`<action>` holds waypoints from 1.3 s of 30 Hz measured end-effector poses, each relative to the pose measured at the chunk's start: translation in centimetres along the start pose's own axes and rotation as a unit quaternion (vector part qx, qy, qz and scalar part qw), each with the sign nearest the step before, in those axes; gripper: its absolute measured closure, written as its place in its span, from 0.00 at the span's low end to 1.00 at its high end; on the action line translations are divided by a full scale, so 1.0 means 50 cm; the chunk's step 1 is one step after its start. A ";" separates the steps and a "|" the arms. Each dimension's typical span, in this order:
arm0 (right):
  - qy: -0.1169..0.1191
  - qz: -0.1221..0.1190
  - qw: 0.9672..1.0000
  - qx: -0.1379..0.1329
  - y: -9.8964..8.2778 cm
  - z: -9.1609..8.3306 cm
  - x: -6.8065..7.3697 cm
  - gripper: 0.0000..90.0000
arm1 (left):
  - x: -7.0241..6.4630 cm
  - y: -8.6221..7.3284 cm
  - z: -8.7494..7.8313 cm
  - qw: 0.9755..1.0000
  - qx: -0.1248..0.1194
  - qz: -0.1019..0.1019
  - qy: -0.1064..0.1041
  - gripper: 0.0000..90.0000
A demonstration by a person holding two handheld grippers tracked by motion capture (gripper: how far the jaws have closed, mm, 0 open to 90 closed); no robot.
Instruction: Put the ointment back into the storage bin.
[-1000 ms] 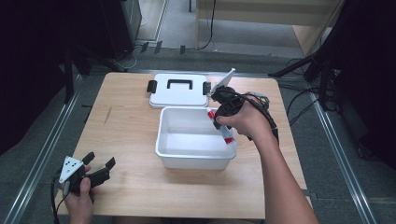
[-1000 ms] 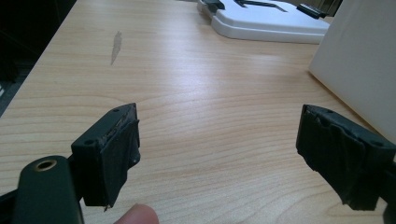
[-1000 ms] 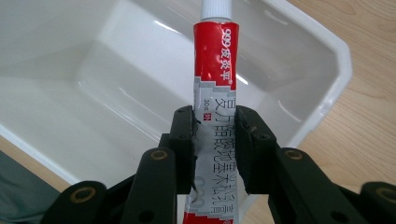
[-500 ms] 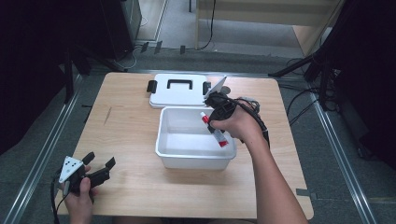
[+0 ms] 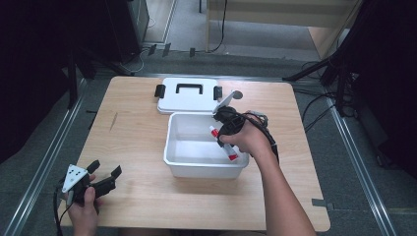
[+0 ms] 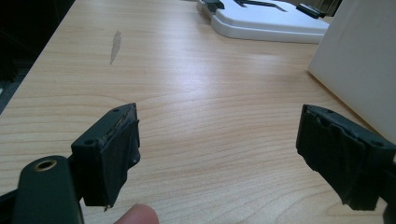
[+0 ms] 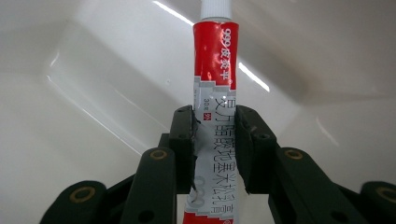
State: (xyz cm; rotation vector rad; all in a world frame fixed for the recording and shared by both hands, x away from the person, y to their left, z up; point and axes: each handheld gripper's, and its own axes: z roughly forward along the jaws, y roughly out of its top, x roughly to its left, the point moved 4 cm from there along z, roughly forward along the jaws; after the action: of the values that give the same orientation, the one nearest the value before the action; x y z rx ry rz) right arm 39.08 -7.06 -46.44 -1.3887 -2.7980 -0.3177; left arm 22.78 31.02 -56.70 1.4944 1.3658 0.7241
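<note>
Right gripper view looks straight along a red-and-white tube (image 7: 215,88) that stands between the two black fingers (image 7: 181,140), pinched at its lower printed half, its white cap leading away from the gripper toward the pale floor of the white bin (image 7: 84,70). So the tube's long axis runs in line with the fingers, cap first, and it is this line that the coming move turns on. High view shows the right gripper (image 5: 225,141) tipped down over the bin's (image 5: 206,169) right half, the tube (image 5: 222,142) slanting from its cap at upper left to its tail by the hand, inside the bin's walls; I judge it is not yet laid on the bottom. Behind the bin lies its lid (image 5: 189,96) on the tabletop (image 5: 133,132). Left gripper (image 5: 101,182) rests well apart at the near left corner, its fingers (image 6: 109,158) spread wide and empty over bare wood, so the right hand is plainly the nearer one
</note>
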 end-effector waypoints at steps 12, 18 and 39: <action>-0.031 -0.025 0.999 0.000 0.005 0.038 0.006 0.79 | 0.000 0.000 0.000 1.000 0.000 0.000 0.000 0.16; -0.048 -0.032 0.998 0.012 0.004 0.055 0.004 0.79 | 0.000 0.000 0.000 1.000 0.000 -0.001 -0.001 0.16; -0.054 -0.022 0.998 0.027 0.001 0.068 -0.002 0.79 | 0.000 0.000 0.000 1.000 0.002 -0.001 -0.003 0.16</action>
State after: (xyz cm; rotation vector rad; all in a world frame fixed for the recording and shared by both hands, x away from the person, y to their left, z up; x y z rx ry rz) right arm 39.50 -6.50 -49.78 -1.3745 -2.9040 -0.1698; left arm 22.80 31.03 -56.71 1.4963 1.3649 0.7157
